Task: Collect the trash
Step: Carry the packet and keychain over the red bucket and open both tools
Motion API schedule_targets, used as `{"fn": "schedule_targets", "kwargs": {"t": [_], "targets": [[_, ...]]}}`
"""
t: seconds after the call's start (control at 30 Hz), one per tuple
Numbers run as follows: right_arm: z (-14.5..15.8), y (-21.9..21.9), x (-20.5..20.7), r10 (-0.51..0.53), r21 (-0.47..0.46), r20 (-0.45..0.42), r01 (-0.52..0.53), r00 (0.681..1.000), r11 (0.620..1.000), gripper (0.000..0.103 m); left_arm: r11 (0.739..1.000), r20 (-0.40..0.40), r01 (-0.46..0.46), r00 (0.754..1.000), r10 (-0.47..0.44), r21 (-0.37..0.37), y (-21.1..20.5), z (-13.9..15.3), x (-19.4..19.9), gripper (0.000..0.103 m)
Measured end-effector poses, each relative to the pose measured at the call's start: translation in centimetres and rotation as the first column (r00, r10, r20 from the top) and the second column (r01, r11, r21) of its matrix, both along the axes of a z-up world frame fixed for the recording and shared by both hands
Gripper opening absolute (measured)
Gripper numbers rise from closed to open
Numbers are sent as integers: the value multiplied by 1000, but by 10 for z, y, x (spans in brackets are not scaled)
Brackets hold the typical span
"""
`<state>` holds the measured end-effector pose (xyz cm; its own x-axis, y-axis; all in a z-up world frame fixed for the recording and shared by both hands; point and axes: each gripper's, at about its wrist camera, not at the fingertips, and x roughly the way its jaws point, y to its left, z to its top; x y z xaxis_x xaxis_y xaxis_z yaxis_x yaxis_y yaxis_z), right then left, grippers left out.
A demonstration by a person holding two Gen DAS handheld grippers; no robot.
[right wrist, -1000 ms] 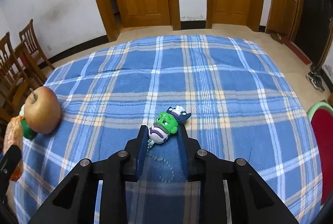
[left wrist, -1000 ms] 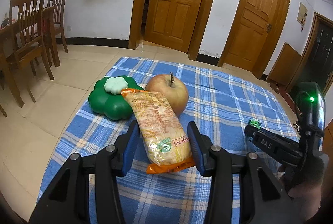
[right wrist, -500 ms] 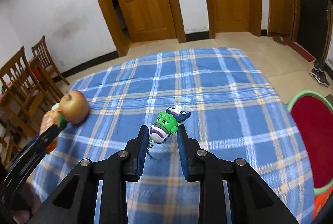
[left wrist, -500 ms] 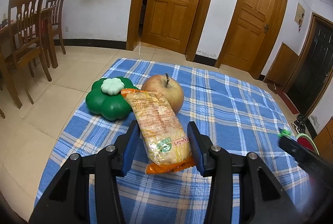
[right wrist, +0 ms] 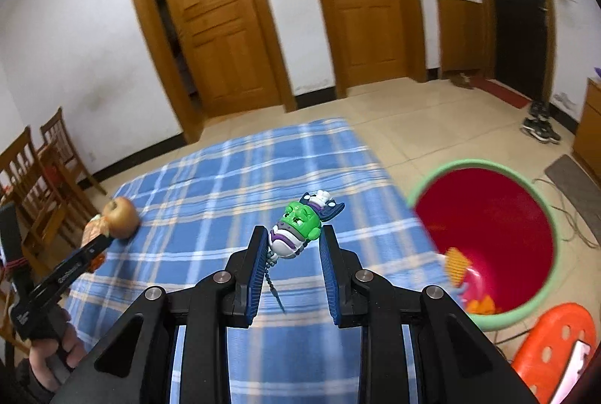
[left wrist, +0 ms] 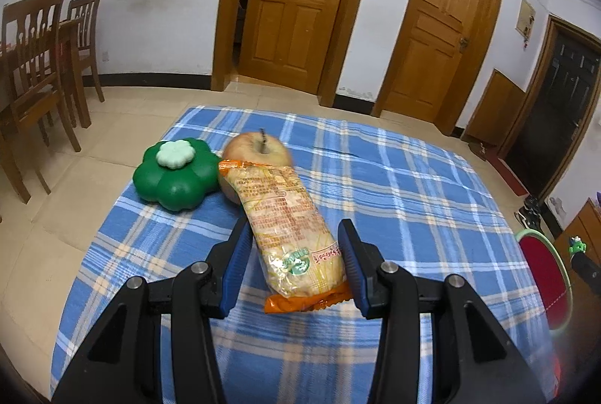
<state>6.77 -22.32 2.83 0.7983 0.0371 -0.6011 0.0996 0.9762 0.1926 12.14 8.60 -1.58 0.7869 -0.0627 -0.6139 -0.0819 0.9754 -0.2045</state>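
The left gripper [left wrist: 293, 265] holds a snack packet [left wrist: 289, 227] between its blue-padded fingers [left wrist: 236, 265], both pads against the packet's sides. The packet's orange crimped end hangs just behind the fingertips; its far end reaches forward past them and overlaps an apple [left wrist: 259, 152]. Ahead and left of the fingers, a green flower-shaped box [left wrist: 176, 178] sits just beside the apple on the blue plaid bench [left wrist: 413, 201]. Far right of the fingers, a red basin [left wrist: 544, 272] with a green rim stands beyond the bench edge.
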Motion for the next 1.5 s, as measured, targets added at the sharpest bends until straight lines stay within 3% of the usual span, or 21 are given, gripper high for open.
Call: {"fn": "schedule_targets", "kwargs": {"t": [0.4, 0.67, 0.93, 1.13, 1.5], "targets": [[-17, -86, -21, -192, 17, -16, 192, 981, 981, 28, 993, 12, 114, 993, -114, 16, -51, 24, -15, 48], [-39, -131, -23, -248, 78, -64, 252, 967, 965, 30, 977, -12, 213, 977, -213, 9, -98, 31, -17, 48], [-42, -163, -35, -275, 145, -61, 281, 959, 949, 30, 944, -37, 329, 944, -328, 23, -158, 35, -18, 48], [-34, -167, -56, -281, 127, -34, 283, 959, 951, 30, 914, -57, 405, 914, -403, 36, -199, 33, -19, 48], [-31, -175, -85, -287, 155, -15, 286, 958, 946, 32, 838, -107, 543, 838, -535, 58, -272, 19, -22, 48]]}}
